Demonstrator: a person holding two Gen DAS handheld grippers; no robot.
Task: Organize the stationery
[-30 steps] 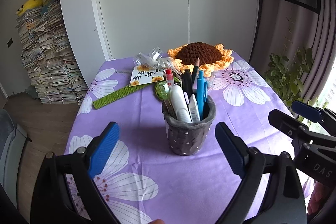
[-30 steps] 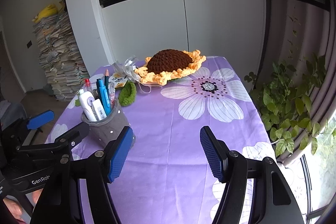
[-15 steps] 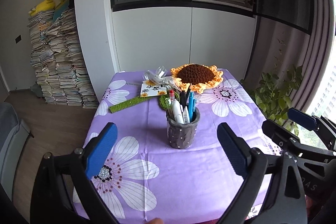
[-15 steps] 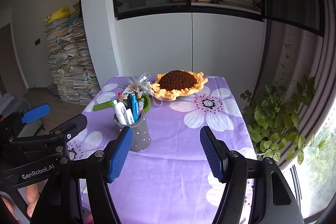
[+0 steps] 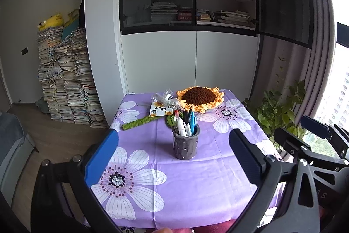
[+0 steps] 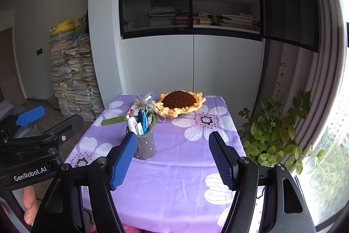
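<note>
A grey dotted pen holder (image 5: 185, 146) stands upright in the middle of the purple flowered tablecloth (image 5: 196, 180), filled with several pens and markers (image 5: 185, 123). My left gripper (image 5: 173, 134) hovers well back from it over the table's near edge. Its jaws are opening and nothing is between them. In the right wrist view the holder (image 6: 145, 147) sits beyond my left finger, and my right gripper (image 6: 172, 134) is open and empty, also well short of the holder. Each gripper shows at the side of the other's view.
At the far end lie a crochet sunflower (image 5: 199, 97), a printed card (image 5: 161, 111) with clear ribbon, and a green knitted strip (image 5: 137, 123). A potted plant (image 5: 277, 110) stands right of the table, tall paper stacks (image 5: 65, 80) on the left. A hand (image 6: 29, 206) holds the left gripper.
Both grippers have drawn back and up from the table, so the pen holder looks smaller and farther away. The left jaws have spread wider. The holder has not moved.
</note>
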